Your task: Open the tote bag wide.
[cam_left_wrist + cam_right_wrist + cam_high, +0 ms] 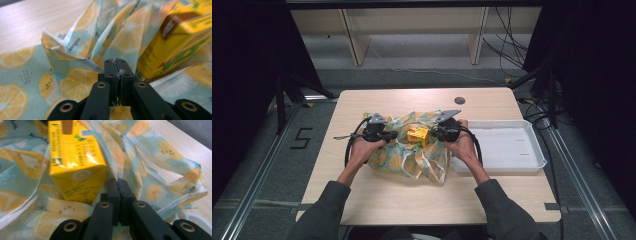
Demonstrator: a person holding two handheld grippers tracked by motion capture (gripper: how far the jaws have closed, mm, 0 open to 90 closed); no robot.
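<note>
A light blue cloth bag (412, 161) printed with lemon slices lies crumpled in the middle of the table. A yellow drink carton (418, 135) stands in its folds between my two grippers. My left gripper (396, 135) is to the carton's left, and its jaws are pressed together on a fold of the bag (75, 82), with the carton (175, 42) at the upper right. My right gripper (434, 133) is to the carton's right, also shut on the bag's cloth (147, 177), with the carton (75, 167) just beyond its tips on the left.
A white shallow tray (499, 146) sits on the table to the right of the bag, close to my right hand. The wooden tabletop (412, 200) has a round cable hole (459, 100) at the back. Dark frame legs and cables stand beyond the table.
</note>
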